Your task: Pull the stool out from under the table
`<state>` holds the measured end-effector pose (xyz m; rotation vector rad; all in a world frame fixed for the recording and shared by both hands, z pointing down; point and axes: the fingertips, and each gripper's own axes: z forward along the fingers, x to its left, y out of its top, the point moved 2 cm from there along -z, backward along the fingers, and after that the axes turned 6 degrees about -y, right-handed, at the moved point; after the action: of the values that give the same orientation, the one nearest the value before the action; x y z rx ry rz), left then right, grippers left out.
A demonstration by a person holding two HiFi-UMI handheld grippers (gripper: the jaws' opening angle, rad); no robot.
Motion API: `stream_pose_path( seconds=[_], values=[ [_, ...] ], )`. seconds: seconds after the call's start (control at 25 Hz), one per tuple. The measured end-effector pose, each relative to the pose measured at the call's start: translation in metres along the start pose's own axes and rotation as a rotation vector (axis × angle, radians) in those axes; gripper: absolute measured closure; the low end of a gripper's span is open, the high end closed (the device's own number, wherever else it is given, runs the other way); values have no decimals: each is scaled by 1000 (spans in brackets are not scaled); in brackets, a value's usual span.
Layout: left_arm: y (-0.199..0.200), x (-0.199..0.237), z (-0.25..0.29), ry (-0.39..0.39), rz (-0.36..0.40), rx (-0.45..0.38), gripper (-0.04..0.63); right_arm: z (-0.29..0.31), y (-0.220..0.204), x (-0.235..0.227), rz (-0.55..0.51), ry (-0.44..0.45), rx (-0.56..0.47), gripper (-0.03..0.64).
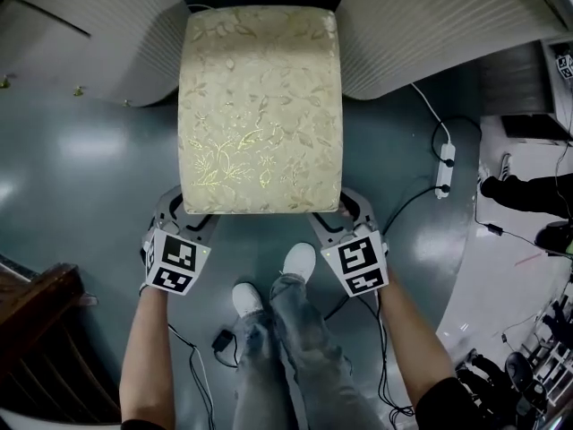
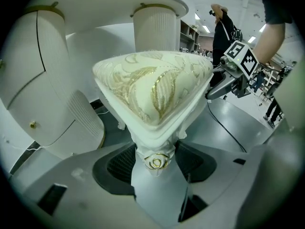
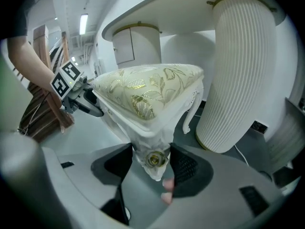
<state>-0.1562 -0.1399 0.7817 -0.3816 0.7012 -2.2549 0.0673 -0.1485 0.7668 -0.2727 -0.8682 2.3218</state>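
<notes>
The stool [image 1: 260, 110] has a cream cushion with a gold floral pattern and white carved legs. In the head view it stands on the grey floor, its far end at the edge of the white table [image 1: 430, 34]. My left gripper [image 1: 190, 218] is shut on the stool's near left corner, and my right gripper [image 1: 333, 218] is shut on the near right corner. In the left gripper view the jaws of my left gripper [image 2: 155, 157] clamp the corner leg at its gold rosette [image 2: 157, 161]. My right gripper [image 3: 152, 160] clamps the other corner's rosette [image 3: 155, 159] the same way.
Ribbed white table pedestals [image 3: 240, 70] stand on either side beyond the stool. A power strip [image 1: 445, 168] with cables lies on the floor at right. Dark wooden furniture [image 1: 40, 330] is at lower left. The person's legs and white shoes [image 1: 298, 260] stand just behind the stool.
</notes>
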Motion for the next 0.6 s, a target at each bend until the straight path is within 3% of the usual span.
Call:
stream_pose_path(
  seconds=[0.6],
  values=[
    [-1, 6, -9, -76, 5, 17, 331, -10, 6, 13, 50, -19, 64, 314]
  ],
)
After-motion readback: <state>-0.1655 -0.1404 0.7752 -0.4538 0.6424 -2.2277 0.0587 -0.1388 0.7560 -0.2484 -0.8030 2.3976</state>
